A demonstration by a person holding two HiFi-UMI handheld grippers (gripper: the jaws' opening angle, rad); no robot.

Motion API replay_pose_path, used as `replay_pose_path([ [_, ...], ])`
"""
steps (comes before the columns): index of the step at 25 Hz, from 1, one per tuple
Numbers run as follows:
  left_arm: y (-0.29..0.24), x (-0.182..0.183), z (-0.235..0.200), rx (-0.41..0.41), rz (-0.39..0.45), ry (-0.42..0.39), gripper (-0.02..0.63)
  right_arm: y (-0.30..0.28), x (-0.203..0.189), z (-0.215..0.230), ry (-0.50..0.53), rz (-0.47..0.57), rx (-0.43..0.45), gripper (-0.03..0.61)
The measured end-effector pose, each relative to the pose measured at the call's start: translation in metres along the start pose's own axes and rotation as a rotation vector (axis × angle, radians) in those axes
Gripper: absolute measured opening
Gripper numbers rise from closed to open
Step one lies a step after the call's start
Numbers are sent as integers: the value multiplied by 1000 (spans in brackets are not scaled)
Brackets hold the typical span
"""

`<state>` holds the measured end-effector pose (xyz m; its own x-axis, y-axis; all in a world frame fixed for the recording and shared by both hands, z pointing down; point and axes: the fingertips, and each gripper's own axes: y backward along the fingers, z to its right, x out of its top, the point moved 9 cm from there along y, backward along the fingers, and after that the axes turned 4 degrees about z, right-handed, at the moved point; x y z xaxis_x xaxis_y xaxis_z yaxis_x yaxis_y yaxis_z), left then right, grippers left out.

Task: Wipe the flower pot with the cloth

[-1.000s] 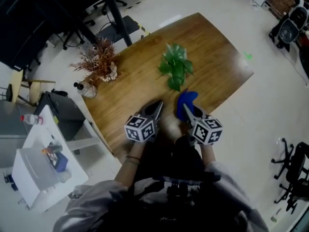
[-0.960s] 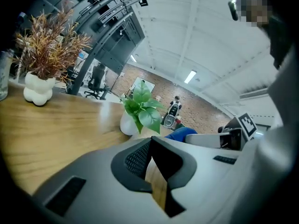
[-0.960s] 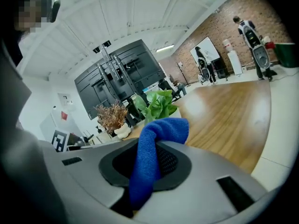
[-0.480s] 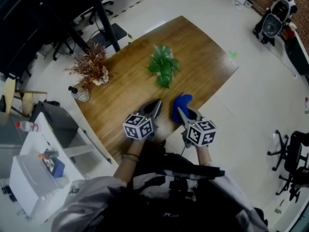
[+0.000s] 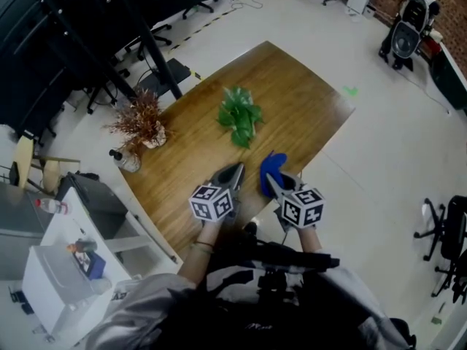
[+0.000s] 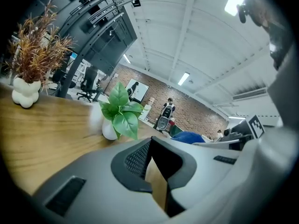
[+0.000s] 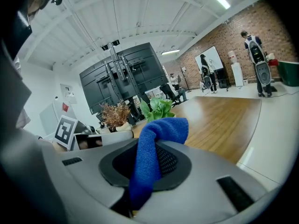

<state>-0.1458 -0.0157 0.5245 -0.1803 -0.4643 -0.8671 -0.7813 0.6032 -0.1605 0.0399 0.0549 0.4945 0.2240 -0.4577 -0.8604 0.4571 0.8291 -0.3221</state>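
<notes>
A green leafy plant in a small white flower pot (image 5: 238, 117) stands mid-table; the round pot (image 6: 109, 130) shows clearly in the left gripper view and its leaves (image 7: 159, 108) in the right one. A blue cloth (image 5: 271, 168) hangs from my right gripper (image 5: 273, 182), which is shut on it near the table's front edge; the cloth (image 7: 150, 158) drapes over the jaws. To its left, my left gripper (image 5: 232, 170) points toward the plant, shut with nothing in it (image 6: 154, 146). Both grippers are well short of the pot.
A dried brown plant in a white vase (image 5: 140, 120) and a small bottle (image 5: 125, 160) stand at the wooden table's (image 5: 292, 86) left end. Office chairs, dark racks and a white cart (image 5: 62, 275) surround the table. People stand far off by a brick wall (image 7: 247, 36).
The head view has swung and pulled back, so the plant sits a little farther from both grippers. The right gripper still holds the cloth; both hover by the front edge.
</notes>
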Motion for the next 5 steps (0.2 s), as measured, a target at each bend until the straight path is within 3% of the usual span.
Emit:
replay_pose_path([
  [5,4,-4,3,19,-15,-1,6,4,-2,-5,6,-16,21,58],
])
